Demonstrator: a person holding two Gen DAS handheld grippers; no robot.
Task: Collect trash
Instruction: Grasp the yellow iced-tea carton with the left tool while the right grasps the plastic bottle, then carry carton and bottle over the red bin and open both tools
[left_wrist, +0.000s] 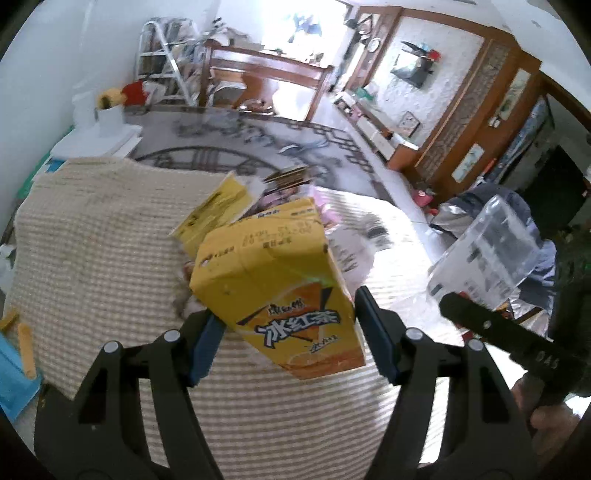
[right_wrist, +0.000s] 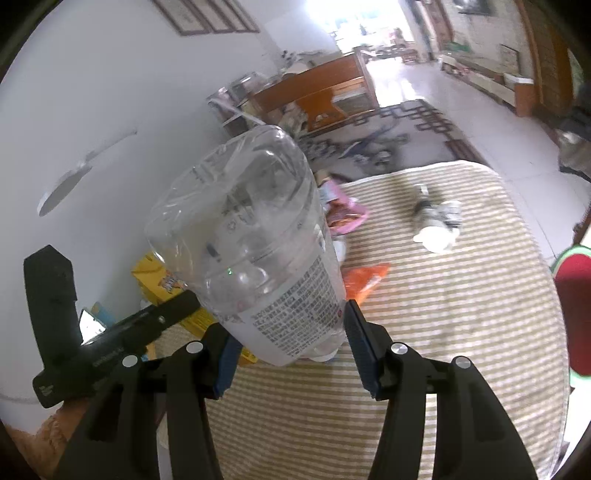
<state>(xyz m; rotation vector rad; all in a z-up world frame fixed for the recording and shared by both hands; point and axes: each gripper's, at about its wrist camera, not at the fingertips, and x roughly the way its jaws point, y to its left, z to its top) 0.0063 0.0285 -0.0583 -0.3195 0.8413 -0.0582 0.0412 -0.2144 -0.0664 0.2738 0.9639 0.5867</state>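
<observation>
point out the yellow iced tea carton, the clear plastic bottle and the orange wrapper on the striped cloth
yellow cardboard iced tea carton (left_wrist: 280, 295), left wrist view, its printed front face
clear crumpled plastic bottle (right_wrist: 258, 236), right wrist view, its transparent body
orange crinkled wrapper (right_wrist: 364, 278), right wrist view, its middle

A yellow-and-orange drink carton (left_wrist: 280, 291) and a clear bottle (right_wrist: 258, 243) with a white printed label hang above the beige-and-white striped cloth (right_wrist: 443, 332), near an orange wrapper (right_wrist: 364, 280)

- The beige striped woven cloth (right_wrist: 424, 332) lies bare across its near and right parts, open for a pass.
- A white crumpled cup (right_wrist: 439, 229), an orange crinkled wrapper (right_wrist: 365, 280) and a pink snack packet (right_wrist: 343, 214) clutter its far left.
- A yellow flattened carton (left_wrist: 218, 210) blocks the far edge.
</observation>
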